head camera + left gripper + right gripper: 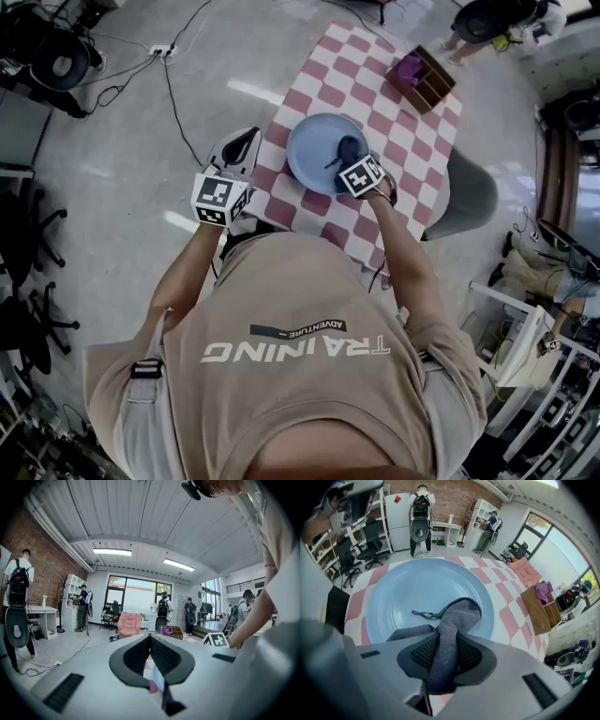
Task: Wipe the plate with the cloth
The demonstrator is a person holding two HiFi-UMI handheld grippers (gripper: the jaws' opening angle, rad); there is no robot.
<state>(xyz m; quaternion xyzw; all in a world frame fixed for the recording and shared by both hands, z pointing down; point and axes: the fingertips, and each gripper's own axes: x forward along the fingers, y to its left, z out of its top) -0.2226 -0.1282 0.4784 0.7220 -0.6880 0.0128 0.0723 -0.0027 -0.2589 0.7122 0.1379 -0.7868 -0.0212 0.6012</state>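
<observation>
On the blue plate (pixel 314 141), near its right side as the head view shows it, lies the grey cloth (pixel 349 150), pinched by the right gripper (pixel 354 161), which points steeply down at it. The right gripper view shows its jaws clamped on a bunched fold of the cloth, with the free end draped on the plate's well and a thin loop of thread trailing toward the plate's centre. The left gripper (pixel 150 641) hangs off the plate's left, just past the edge of the checked tablecloth (pixel 394 94). Its jaws are pressed together at the tips with nothing between them, and it touches neither plate nor table. A wooden box (pixel 427 80) stands beyond the plate, well apart from it. The cloth looks soft, light and limp, so it will likely fold and drag rather than push. A grip on the gathered middle, as now, leaves enough loose fabric underneath to sweep the surface. The plate looks stiff, smooth and probably breakable, and it may skate on the tablecloth under firm strokes. Its rim on the left side is the natural place for the idle gripper to steady it.
</observation>
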